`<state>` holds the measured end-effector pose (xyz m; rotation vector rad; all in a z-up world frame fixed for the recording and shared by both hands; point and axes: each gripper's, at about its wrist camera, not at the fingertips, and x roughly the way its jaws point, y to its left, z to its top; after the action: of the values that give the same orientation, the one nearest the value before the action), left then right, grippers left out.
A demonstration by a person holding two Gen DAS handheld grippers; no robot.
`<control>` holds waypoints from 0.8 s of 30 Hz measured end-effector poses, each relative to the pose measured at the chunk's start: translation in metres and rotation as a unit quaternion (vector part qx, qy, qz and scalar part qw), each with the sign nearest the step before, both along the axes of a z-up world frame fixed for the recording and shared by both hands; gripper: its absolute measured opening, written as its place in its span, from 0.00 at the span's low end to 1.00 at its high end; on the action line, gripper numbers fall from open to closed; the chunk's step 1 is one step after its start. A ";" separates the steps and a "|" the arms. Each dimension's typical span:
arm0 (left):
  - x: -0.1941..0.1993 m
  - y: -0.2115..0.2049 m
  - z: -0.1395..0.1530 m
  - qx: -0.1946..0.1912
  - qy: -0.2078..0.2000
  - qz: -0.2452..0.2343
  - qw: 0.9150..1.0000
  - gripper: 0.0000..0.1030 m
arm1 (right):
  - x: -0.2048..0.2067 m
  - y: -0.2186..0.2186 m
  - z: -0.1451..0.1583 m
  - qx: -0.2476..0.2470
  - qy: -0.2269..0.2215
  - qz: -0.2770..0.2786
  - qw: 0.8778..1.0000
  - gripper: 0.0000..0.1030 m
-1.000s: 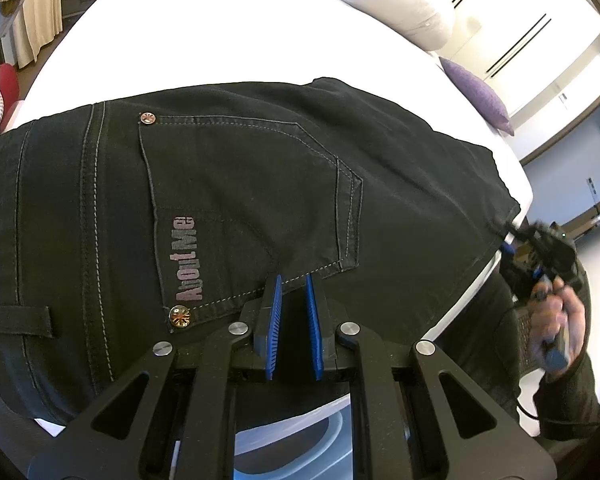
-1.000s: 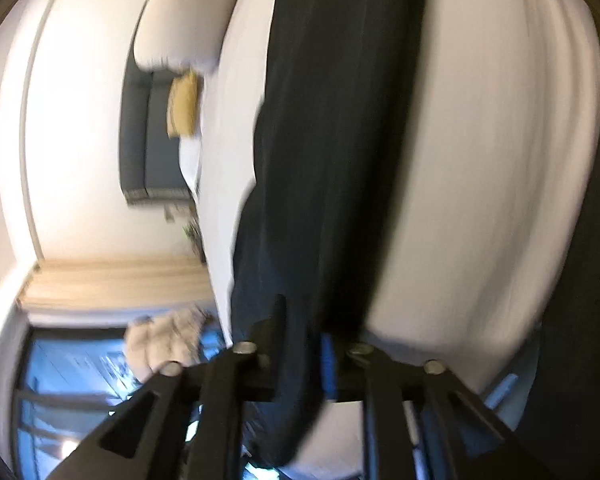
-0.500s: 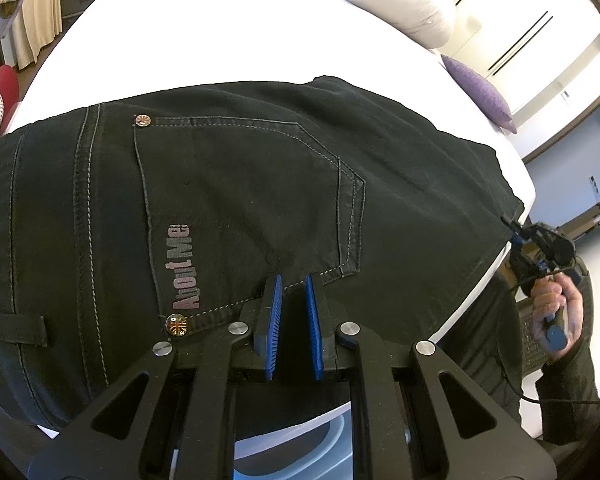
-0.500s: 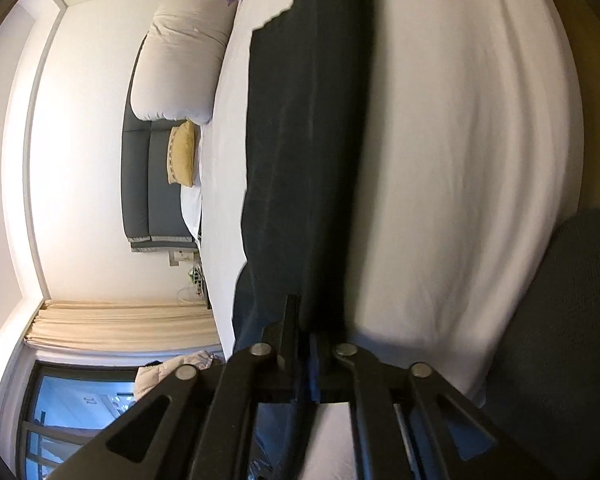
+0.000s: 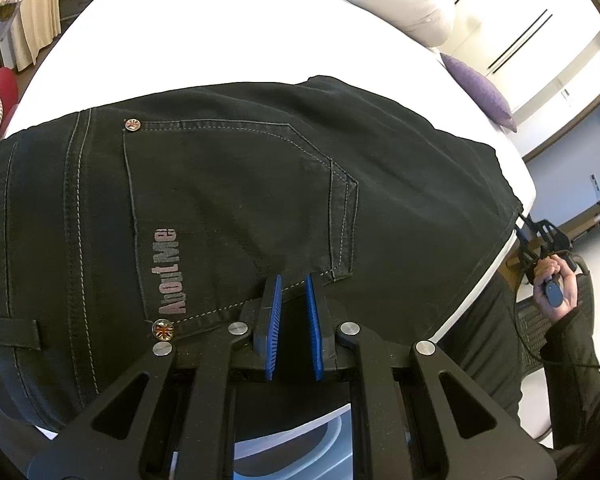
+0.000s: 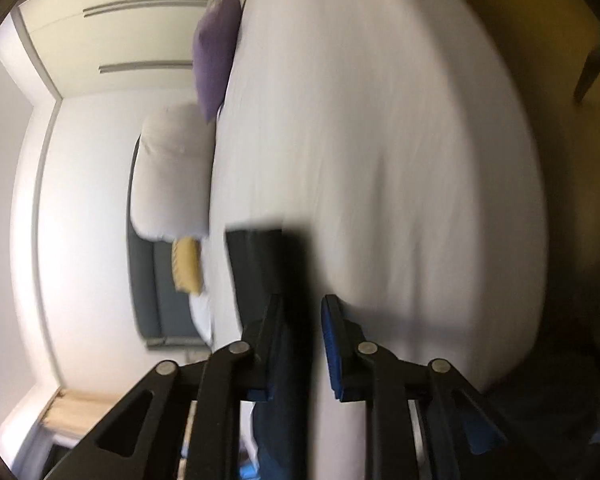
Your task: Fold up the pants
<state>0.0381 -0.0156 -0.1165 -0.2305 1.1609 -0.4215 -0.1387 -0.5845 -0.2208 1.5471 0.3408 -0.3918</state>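
**Both grippers at the black pants, right jaws easing apart**

My left gripper (image 5: 293, 300) points steeply down at the black pants (image 5: 220, 200), which lie spread across the white bed (image 5: 220, 20) just ahead of its fingertips. Its blue pads (image 5: 271, 320) sit pressed close, with only a narrow gap, and a small ridge of dark denim is pinched between them. The back pocket (image 5: 240, 208) with its pale lettering lies just beyond and to the left of the tips. A metal rivet (image 5: 163, 329) sits just left of the fingers.

Far to the right of that gripper, at the bed's edge, I see my right hand (image 5: 556, 284) holding the right gripper (image 5: 536, 236) at the corner of the pants.

The right wrist view is blurred. There the right gripper (image 6: 302, 300) has its jaws opening. A dark strip of the pants (image 6: 268, 264) runs between them, lying against the left finger, with a sliver of white bedding showing before the right pad (image 6: 332, 344). Ahead of its tips sits a purple cushion (image 6: 214, 48), well apart.
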 end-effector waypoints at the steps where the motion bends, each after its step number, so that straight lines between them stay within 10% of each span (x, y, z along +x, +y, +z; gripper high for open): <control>1: 0.000 0.000 0.001 0.001 0.000 0.000 1.000 0.12 | -0.004 -0.004 0.001 0.000 0.005 -0.005 1.000 0.22; 9: 0.012 -0.018 0.017 -0.007 -0.025 -0.019 0.999 0.12 | 0.056 0.056 0.065 -0.109 0.056 0.132 0.984 0.37; 15: 0.039 -0.030 0.022 -0.010 -0.052 -0.023 0.998 0.12 | 0.181 0.205 0.101 -0.122 -0.014 0.387 0.914 0.35; 19: 0.055 -0.021 0.003 0.008 -0.031 -0.002 0.999 0.12 | 0.238 0.315 0.069 -0.054 -0.014 0.517 0.854 0.14; 24: 0.059 -0.003 -0.014 -0.002 -0.019 0.008 1.000 0.12 | 0.287 0.364 0.018 -0.006 0.037 0.553 0.832 0.09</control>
<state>0.0966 -0.0184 -0.1300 -0.2354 1.1205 -0.4122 0.1482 -0.2200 -0.2032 1.0838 1.2024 0.4666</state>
